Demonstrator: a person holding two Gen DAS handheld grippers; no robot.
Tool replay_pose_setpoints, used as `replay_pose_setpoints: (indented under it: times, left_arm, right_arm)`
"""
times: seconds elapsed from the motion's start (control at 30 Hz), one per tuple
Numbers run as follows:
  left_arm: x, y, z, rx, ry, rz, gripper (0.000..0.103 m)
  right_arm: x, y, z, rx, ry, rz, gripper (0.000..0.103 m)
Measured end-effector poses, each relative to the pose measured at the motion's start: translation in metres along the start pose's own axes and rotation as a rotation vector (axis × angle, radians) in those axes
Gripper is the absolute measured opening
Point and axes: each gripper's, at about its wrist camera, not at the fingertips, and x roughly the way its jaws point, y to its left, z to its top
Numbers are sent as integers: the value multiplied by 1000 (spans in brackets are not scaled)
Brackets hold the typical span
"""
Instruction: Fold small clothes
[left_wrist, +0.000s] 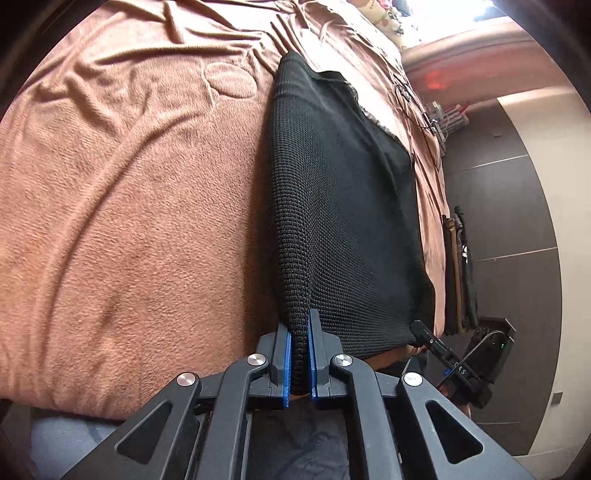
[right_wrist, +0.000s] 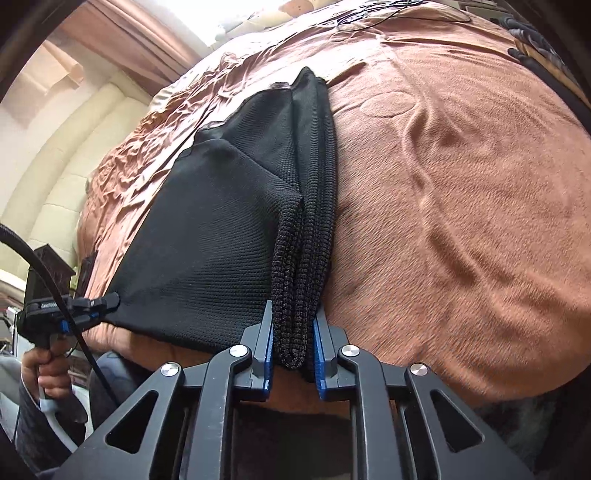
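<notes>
A black knit garment (left_wrist: 340, 221) lies folded lengthwise on a brown blanket (left_wrist: 129, 221), its near edge lifted off the bed. My left gripper (left_wrist: 299, 328) is shut on the garment's near left corner, the blue pads pressing the knit. In the same view the right gripper (left_wrist: 421, 330) pinches the other near corner. In the right wrist view, my right gripper (right_wrist: 293, 314) is shut on the thick doubled edge of the garment (right_wrist: 214, 240). The left gripper (right_wrist: 110, 299) grips the far corner there, held by a person's hand (right_wrist: 40, 365).
The brown blanket (right_wrist: 461, 221) covers the whole bed, wrinkled toward the far side. Cables (left_wrist: 406, 92) lie on its far edge. Dark floor (left_wrist: 517, 221) runs along the bed's right side. A cream padded headboard (right_wrist: 74, 147) stands at the left.
</notes>
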Motion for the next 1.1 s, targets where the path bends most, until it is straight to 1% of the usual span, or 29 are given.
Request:
replay_pose_setpoints:
  times: [0.13,0.23,0.37,0.5,0.6,0.63,0.67,0.7,0.73,0.8,0.9,1.1]
  left_arm:
    - [-14,7,-2,17,-4,17,7]
    - [-23,9,-7,12,-10,19,7]
    - [-33,17,-17,11,-2,30,7]
    - [-36,22,-23,36,11,58,8]
    - [-23,25,-17,21,20,114,10]
    - [-20,26,-14,13,16,115,12]
    - [-16,23,-10,7,9,108,14]
    - [-15,24,-7,-4,-2,99,21]
    - [-15,25,-4,-10,-11,93,28]
    - [-14,26,3,-12,-27,91,33]
    - [-11,28,13,-15,-28,89,33]
    - [-3,31,38,-19,-29,75,33]
  right_arm:
    - [5,10,-7,-22,29,32,14]
    - [8,18,-13,-46,50,51,14]
    - [11,23,-19,-61,79,99,14]
    - [15,23,-18,-102,107,107,14]
    - [18,13,-6,-95,102,110,16]
    - [18,7,-1,-69,99,103,23]
    - [17,-1,5,-41,82,102,34]
    - [16,-5,9,-29,68,106,38]
    - [14,-11,15,-15,53,118,44]
    - [15,-22,28,8,43,136,46]
    - [22,-35,49,27,42,140,46]
    - [47,-51,84,74,73,195,46]
